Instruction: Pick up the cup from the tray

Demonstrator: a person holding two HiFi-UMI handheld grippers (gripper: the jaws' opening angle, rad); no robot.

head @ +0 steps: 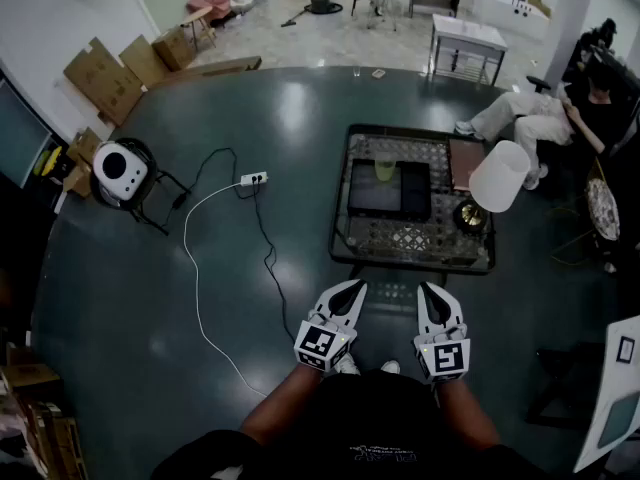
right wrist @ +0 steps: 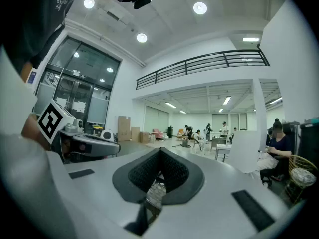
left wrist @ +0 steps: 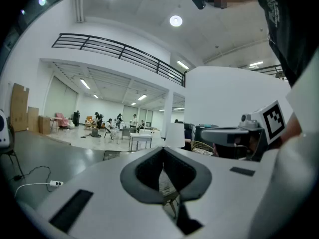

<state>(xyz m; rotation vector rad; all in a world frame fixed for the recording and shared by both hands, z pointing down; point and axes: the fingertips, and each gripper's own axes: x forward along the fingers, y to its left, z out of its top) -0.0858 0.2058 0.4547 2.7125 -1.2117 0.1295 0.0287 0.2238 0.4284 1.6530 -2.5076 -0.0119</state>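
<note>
1. Head view: the low dark table with a metal lattice top (head: 412,238) stood on a glossy dark grey-green floor (head: 130,298), just ahead of the person's feet.
2. A flat black rectangular tray (head: 392,193) lay on the table. The translucent yellow-green cup (head: 385,166) stood upright on the tray's far edge, left of centre.
3. The left gripper (head: 352,293) had its jaws pressed together with nothing between them. It sat near the table's near edge, well short of the cup.
4. The right gripper (head: 430,296) was the same, jaws together and empty. It sat beside the left one, apart from it.
5. A lamp with a white shade (head: 498,176) stood at the table's right side, with a brown flat mat (head: 466,163) just behind it.
6. On the floor to the left, a white power strip (head: 253,179) had a white cable (head: 200,268) and a black cable (head: 268,253) running from it.
7. Further left, a round white device on a black stand (head: 120,170).
8. Room: flattened cardboard boxes (head: 105,73) leaned at the far-left wall. A white table (head: 468,36) stood on the pale floor beyond, and a seated person (head: 545,113) was at the right.
</note>
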